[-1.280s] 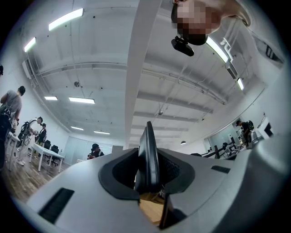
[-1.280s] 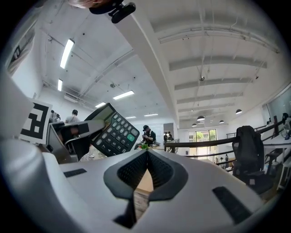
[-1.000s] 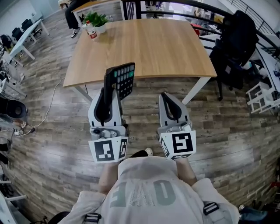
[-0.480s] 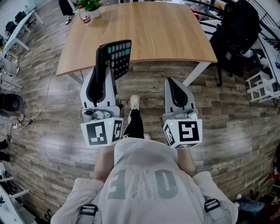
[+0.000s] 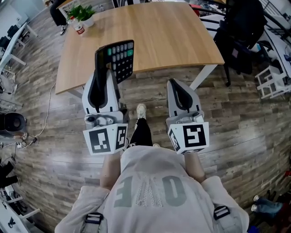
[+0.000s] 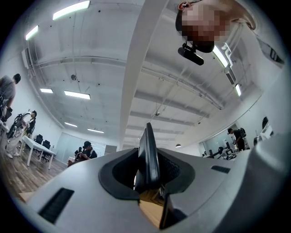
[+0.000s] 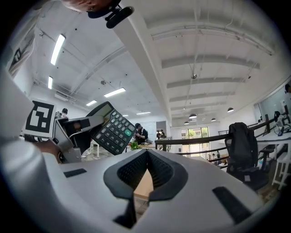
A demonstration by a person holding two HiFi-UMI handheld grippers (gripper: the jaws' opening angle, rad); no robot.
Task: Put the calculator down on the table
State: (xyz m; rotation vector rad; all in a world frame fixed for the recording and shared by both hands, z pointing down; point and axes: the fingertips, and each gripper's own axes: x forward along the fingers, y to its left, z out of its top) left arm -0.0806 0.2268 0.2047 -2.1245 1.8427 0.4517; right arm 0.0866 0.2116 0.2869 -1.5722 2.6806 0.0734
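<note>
Over the table's (image 5: pixel 173 36) near edge, you're pinching the calculator (image 5: pixel 119 59) upright by its lower end in your left gripper (image 5: pixel 102 76) (right gripper (image 5: pixel 178 93) is sitting closed, empty). It's looking light, stiff, slick plastic: grip casing edges, not keys.

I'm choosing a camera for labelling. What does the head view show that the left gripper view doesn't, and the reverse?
Only the head view: the calculator's keypad, the wooden table's full top, the potted plant and the right gripper. Only the left gripper view: ceiling lights and the calculator's thin edge clamped between the jaws. Both: the left gripper gripping the calculator.
</note>
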